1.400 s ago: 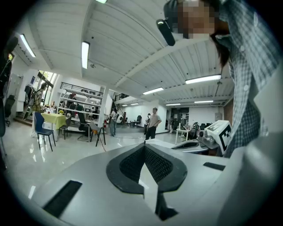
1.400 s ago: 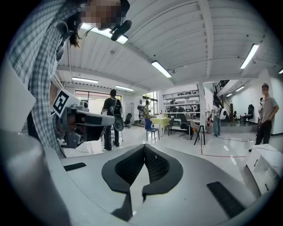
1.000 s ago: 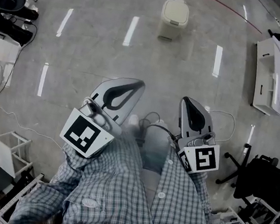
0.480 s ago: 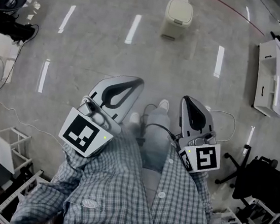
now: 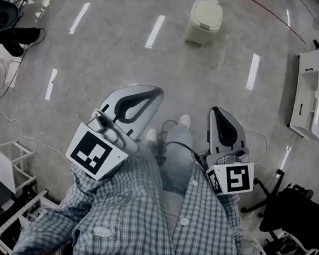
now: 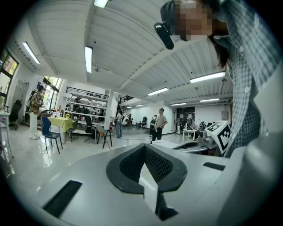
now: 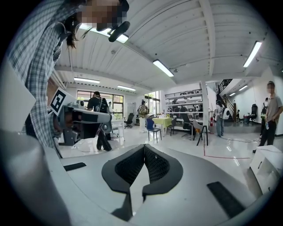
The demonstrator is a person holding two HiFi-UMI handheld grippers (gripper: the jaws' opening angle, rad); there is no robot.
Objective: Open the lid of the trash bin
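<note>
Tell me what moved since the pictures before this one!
One shoe stepped forward toward the trash bin, and the view slid a little, so the bin sits slightly further right. Nothing was grabbed or dropped. The left gripper and right gripper stay near the checked shirt, jaws together and empty; the lid stays closed.

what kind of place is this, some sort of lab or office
Probably a big open lab or workshop hall: a polished floor where the trash bin stands, long ceiling strip lights, and tall shelving behind a cloth-covered table, with people standing about.
</note>
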